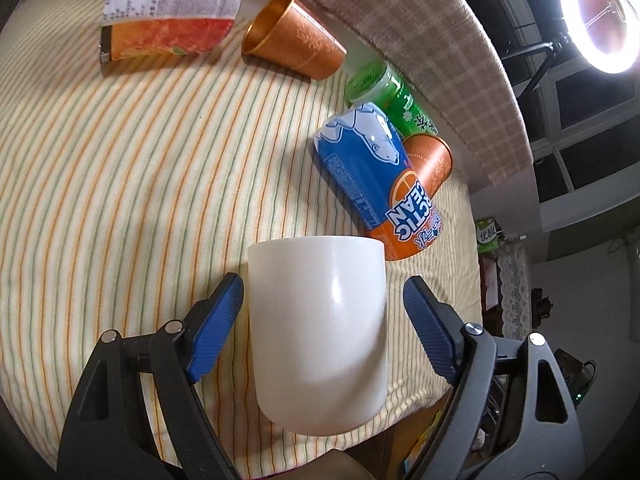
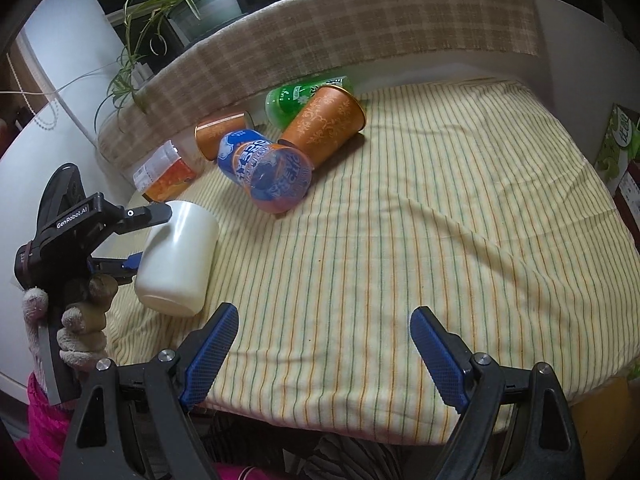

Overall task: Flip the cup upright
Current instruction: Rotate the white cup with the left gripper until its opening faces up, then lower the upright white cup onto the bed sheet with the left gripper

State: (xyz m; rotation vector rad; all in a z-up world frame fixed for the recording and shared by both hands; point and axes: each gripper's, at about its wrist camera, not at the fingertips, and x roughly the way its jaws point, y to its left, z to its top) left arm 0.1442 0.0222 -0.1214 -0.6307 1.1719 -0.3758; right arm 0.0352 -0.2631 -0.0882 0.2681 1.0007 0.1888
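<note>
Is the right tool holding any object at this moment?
No, the right tool is open, and between its two blue pads only the striped cloth is visible.

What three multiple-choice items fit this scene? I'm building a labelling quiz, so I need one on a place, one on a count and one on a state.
1. Where is the white cup? A between the left gripper's jaws; B on the windowsill; C on the floor.
2. How many copper cups? A one; B two; C four.
3. The right gripper is: A open, empty; B shut on a can; C shut on a bottle.
Answers: A, blue pads flank it; B, two lie tipped over; A, only striped cloth shows between its jaws.
</note>
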